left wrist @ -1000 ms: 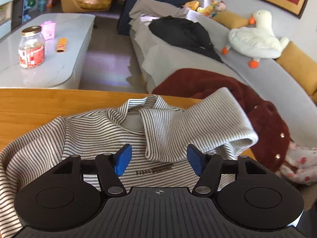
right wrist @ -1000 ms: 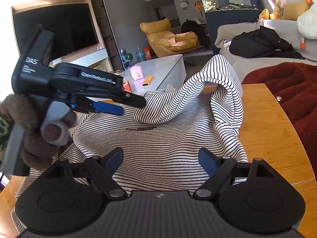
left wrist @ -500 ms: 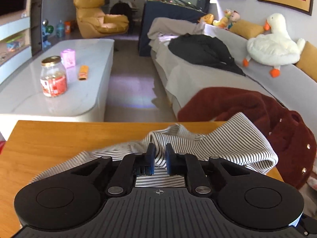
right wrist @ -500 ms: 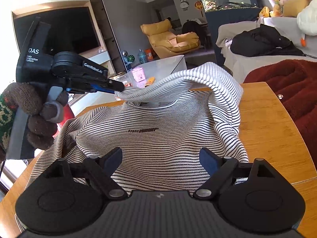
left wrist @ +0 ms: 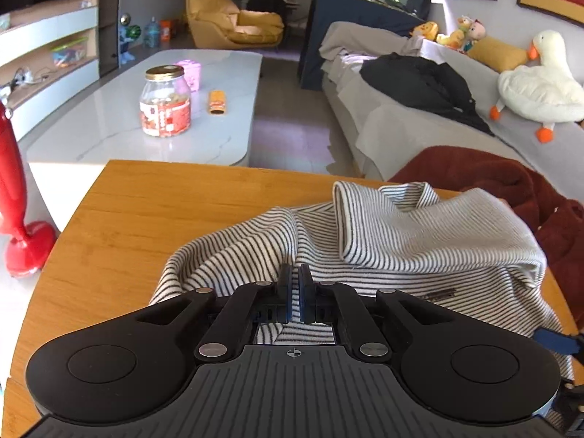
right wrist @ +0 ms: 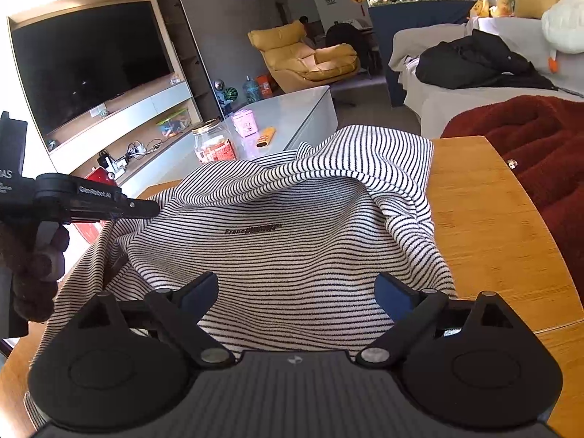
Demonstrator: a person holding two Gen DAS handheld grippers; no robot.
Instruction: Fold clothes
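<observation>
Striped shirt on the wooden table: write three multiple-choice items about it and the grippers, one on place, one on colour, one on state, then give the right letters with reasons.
1. Where does the striped shirt lie?
A. on the wooden table
B. on the sofa
C. on the floor

2. What colour is the fleece garment beyond the table's edge?
A. green
B. dark red
C. blue

3. How is the left gripper?
A. wide open above the shirt
B. shut on bare wood
C. shut on a fold of the shirt

Key: 1 A, bare wood shows around the cloth. 2 B, it reads dark red in both views. 3 C, its pads meet with striped cloth pinched between them, while the right gripper is opening, its pads clear of the cloth.
</observation>
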